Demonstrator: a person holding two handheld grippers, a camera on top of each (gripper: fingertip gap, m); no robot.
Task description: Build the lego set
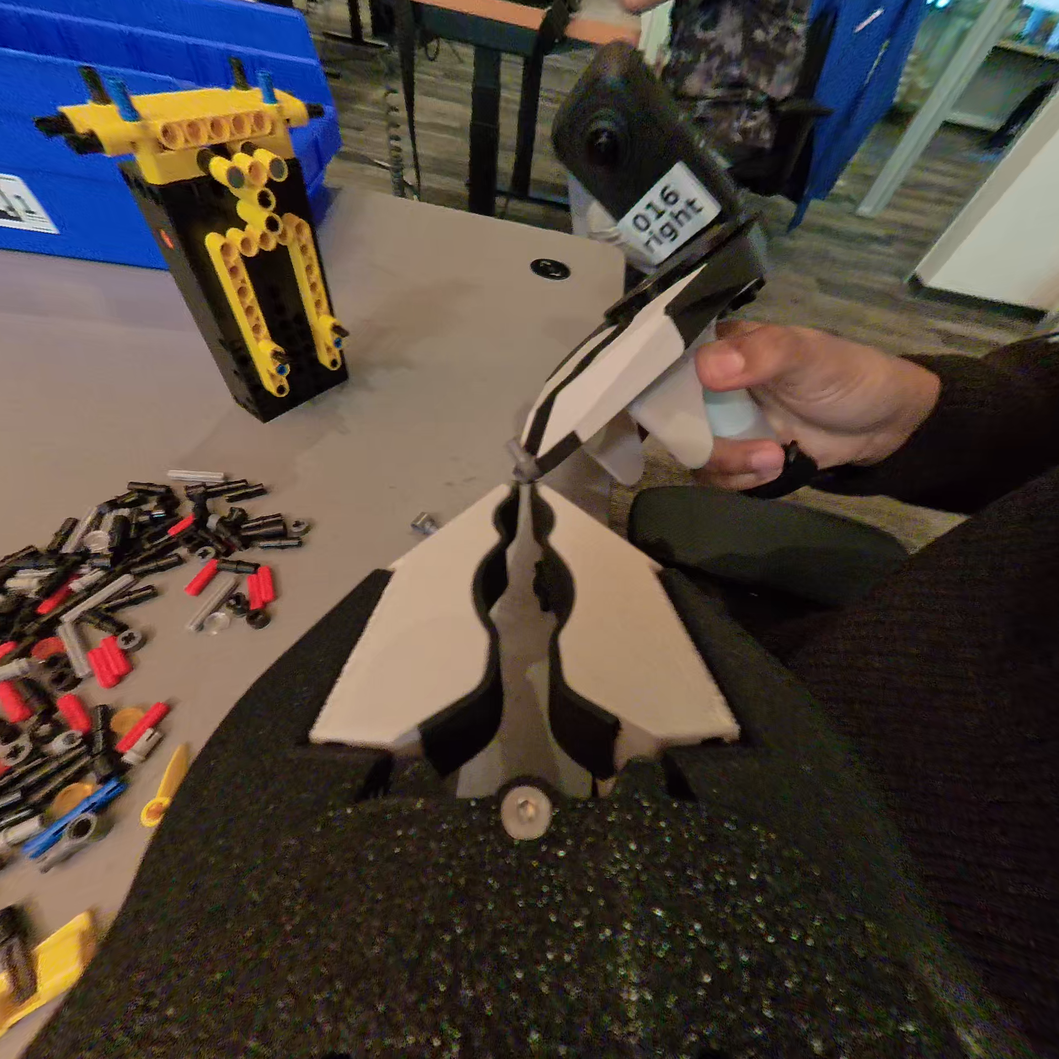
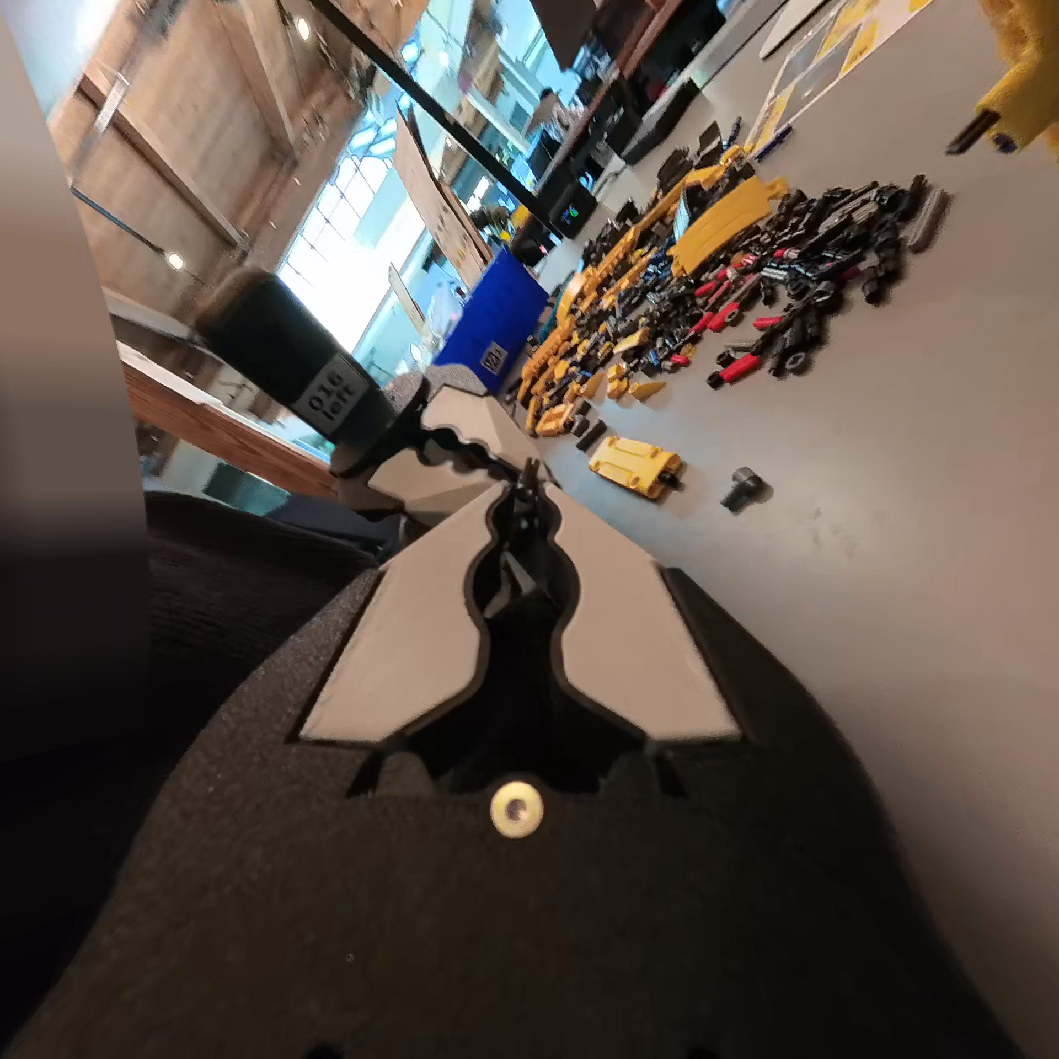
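My left gripper (image 1: 524,488) is shut, its tips pressed together just off the table's (image 1: 401,355) right edge. My right gripper (image 1: 526,458), held by a hand (image 1: 814,401), comes down from the upper right and is shut on a small grey connector (image 1: 522,465). The two grippers meet tip to tip, and the left tips touch the connector from below. In the right wrist view my right gripper (image 2: 524,493) is shut on a small dark piece (image 2: 522,504), and the left gripper (image 2: 458,452) meets it from the left. I cannot tell whether the left tips hold anything.
A yellow and black brick model (image 1: 240,258) stands in front of a blue bin (image 1: 160,69). A pile of loose pins and beams (image 1: 86,601) lies at the left. A small grey piece (image 1: 425,522) lies near the left tips. A yellow panel (image 2: 636,461) and a dark peg (image 2: 745,487) lie close by.
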